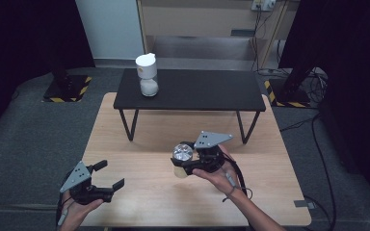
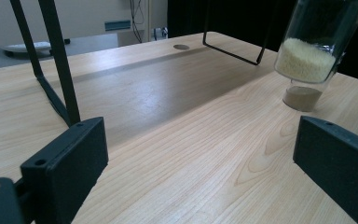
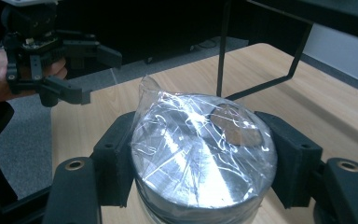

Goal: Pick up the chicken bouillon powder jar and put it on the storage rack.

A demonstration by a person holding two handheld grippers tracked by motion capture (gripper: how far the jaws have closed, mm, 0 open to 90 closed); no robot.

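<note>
Here we see right claw (image 1: 189,165) clamped on foil-capped jar (image 1: 182,155), lifted off worktop (image 1: 139,192); left claw (image 1: 110,175) apart, idle. Lift step, we judge; next calls for steady carry, level set-down.

No words, brand names, labels or numbers can be read on anything here. The one sign-like marking is the yellow-and-black hazard striping (image 1: 69,98) that edges the dark square base plate on the floor in the left middle of the high view, and a second strip of the same striping (image 1: 286,103) at the right middle.
</note>
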